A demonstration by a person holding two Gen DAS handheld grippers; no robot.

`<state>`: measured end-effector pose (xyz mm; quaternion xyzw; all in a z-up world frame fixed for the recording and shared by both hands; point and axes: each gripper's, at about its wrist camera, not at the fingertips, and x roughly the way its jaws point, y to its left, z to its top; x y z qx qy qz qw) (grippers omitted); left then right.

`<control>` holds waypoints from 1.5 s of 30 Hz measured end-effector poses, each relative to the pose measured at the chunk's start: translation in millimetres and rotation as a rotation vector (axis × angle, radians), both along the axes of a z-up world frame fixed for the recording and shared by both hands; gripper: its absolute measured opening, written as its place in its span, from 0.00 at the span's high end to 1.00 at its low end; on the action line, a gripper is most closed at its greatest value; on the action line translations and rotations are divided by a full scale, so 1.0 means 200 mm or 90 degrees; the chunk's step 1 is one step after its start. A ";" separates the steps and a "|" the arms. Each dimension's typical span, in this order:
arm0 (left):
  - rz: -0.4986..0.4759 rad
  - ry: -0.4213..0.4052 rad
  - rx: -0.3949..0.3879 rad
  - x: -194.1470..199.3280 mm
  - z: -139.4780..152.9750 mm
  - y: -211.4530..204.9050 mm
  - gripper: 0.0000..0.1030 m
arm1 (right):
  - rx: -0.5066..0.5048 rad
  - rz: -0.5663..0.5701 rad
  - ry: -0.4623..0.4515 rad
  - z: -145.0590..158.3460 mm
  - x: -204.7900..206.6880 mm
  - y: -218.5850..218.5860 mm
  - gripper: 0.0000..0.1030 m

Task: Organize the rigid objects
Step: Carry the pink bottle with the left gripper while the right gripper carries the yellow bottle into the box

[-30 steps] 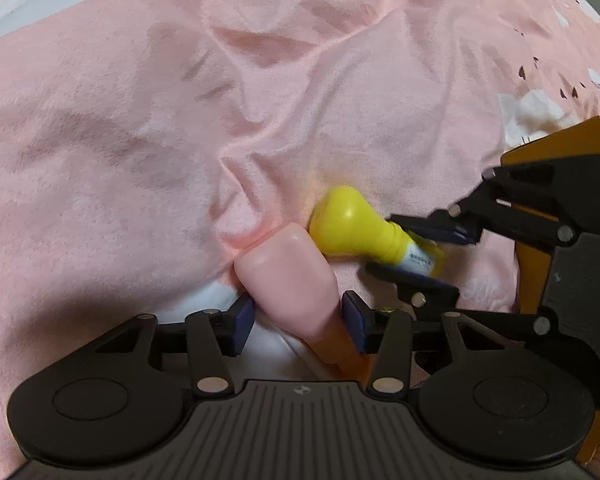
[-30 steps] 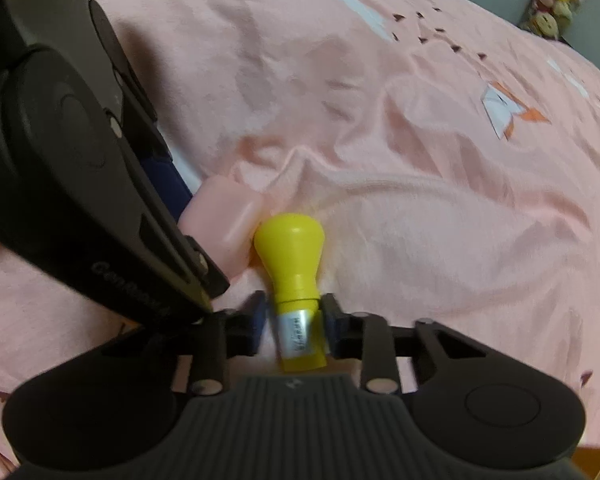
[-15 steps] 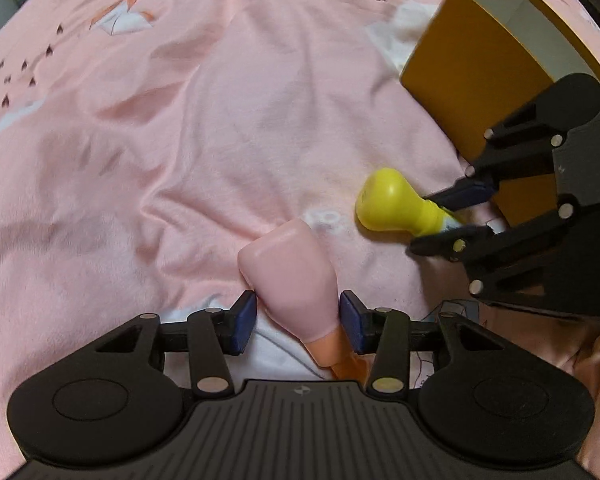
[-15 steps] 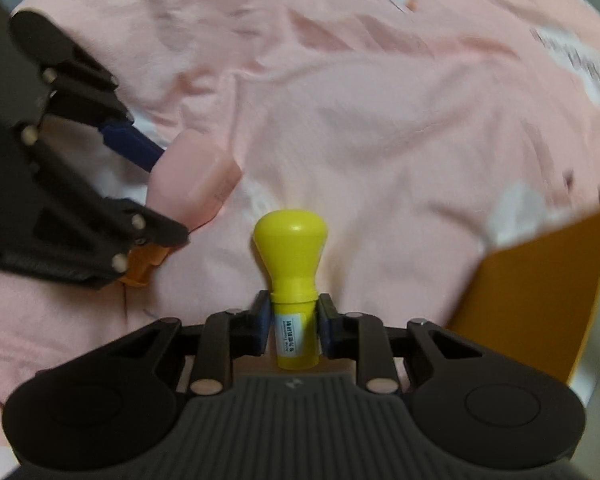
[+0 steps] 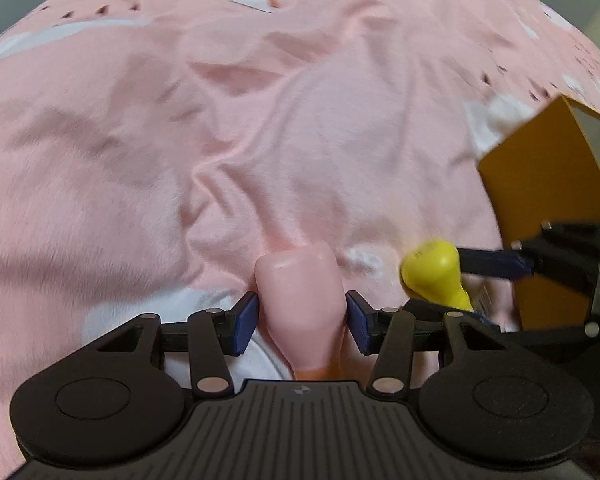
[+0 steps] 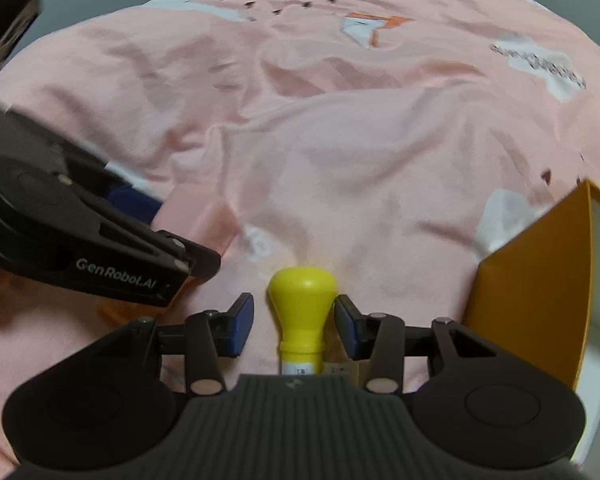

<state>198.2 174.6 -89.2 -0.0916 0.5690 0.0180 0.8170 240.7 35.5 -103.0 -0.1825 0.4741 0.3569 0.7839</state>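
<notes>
A pale pink bottle (image 5: pixel 302 300) with an orange neck sits between my left gripper's (image 5: pixel 301 316) blue pads, which press its sides. A yellow bulb-topped bottle (image 6: pixel 302 312) with a white label lies between my right gripper's (image 6: pixel 294 324) pads, with gaps on both sides; the jaws stand apart. The yellow bottle (image 5: pixel 434 276) and the right gripper (image 5: pixel 540 280) also show at the right of the left wrist view. The left gripper (image 6: pixel 100 248) shows at the left of the right wrist view.
Both grippers are over a wrinkled pink bedsheet (image 5: pixel 260 140) with white and orange prints. An open orange box (image 6: pixel 540 300) with a white inside stands at the right, close to the right gripper; it also shows in the left wrist view (image 5: pixel 540 184).
The right gripper's jaws have opened off the yellow bottle. Both grippers have swung, so the orange box now lies at the right edge. The left gripper still holds the pink bottle.
</notes>
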 end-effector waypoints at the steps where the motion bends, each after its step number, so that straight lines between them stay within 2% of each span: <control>1: 0.010 -0.006 0.007 0.00 0.00 -0.01 0.48 | 0.008 -0.017 0.006 -0.01 0.01 0.00 0.56; 2: 0.022 -0.012 0.010 -0.01 0.00 -0.03 0.51 | 0.014 -0.029 0.008 -0.01 0.01 -0.01 0.56; 6: 0.045 -0.033 0.051 -0.04 0.01 -0.10 0.52 | 0.013 -0.046 -0.002 -0.05 -0.02 -0.01 0.58; 9: 0.074 -0.052 0.061 -0.07 0.02 -0.12 0.52 | 0.016 -0.048 -0.008 -0.07 -0.05 -0.03 0.70; 11: 0.082 -0.070 0.065 -0.10 0.03 -0.14 0.52 | 0.029 -0.049 -0.011 -0.05 -0.05 -0.04 0.70; 17: 0.118 -0.146 0.067 -0.24 0.17 -0.16 0.53 | 0.086 -0.033 -0.042 0.04 -0.14 -0.10 0.71; 23: 0.148 -0.227 0.038 -0.38 0.35 -0.19 0.53 | 0.161 -0.040 -0.082 0.20 -0.21 -0.23 0.72; 29: 0.110 -0.308 0.039 -0.44 0.55 -0.34 0.53 | 0.238 -0.078 -0.125 0.38 -0.29 -0.43 0.72; 35: 0.045 -0.351 -0.013 -0.39 0.67 -0.54 0.53 | 0.271 -0.120 -0.180 0.55 -0.34 -0.67 0.72; 40: -0.006 -0.357 -0.055 -0.27 0.68 -0.75 0.53 | 0.235 -0.159 -0.199 0.60 -0.30 -0.91 0.72; 45: -0.070 -0.322 -0.084 -0.09 0.61 -0.99 0.53 | 0.162 -0.189 -0.186 0.55 -0.20 -1.11 0.72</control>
